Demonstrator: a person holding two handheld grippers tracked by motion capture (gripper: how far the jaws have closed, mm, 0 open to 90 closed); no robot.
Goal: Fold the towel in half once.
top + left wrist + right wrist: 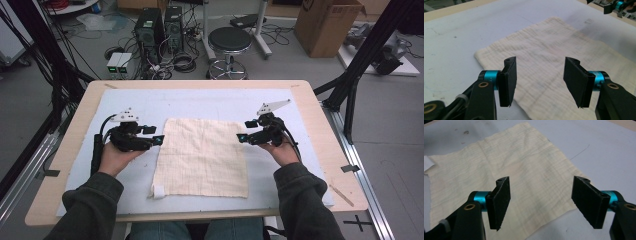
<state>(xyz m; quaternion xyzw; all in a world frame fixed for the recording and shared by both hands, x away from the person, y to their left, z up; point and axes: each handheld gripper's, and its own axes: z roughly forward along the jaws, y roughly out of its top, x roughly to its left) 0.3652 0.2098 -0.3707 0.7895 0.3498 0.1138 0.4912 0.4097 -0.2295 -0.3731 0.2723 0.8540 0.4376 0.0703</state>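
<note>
On the table [75, 150], each gripper gapes empty beside the unmarked cloth [202, 155].

Grey floor [390, 125] beyond the far edge of the wooden table [75, 125]. Two computer towers [160, 27] stand amid tangled cables [182, 62], a round black stool [229, 42] beside them. Open cardboard box [325, 25] at far right. Black frame struts [372, 47] flank the table.

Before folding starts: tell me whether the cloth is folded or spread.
Spread: the cream cloth lies flat in one layer on the table mat, all four edges visible.
</note>
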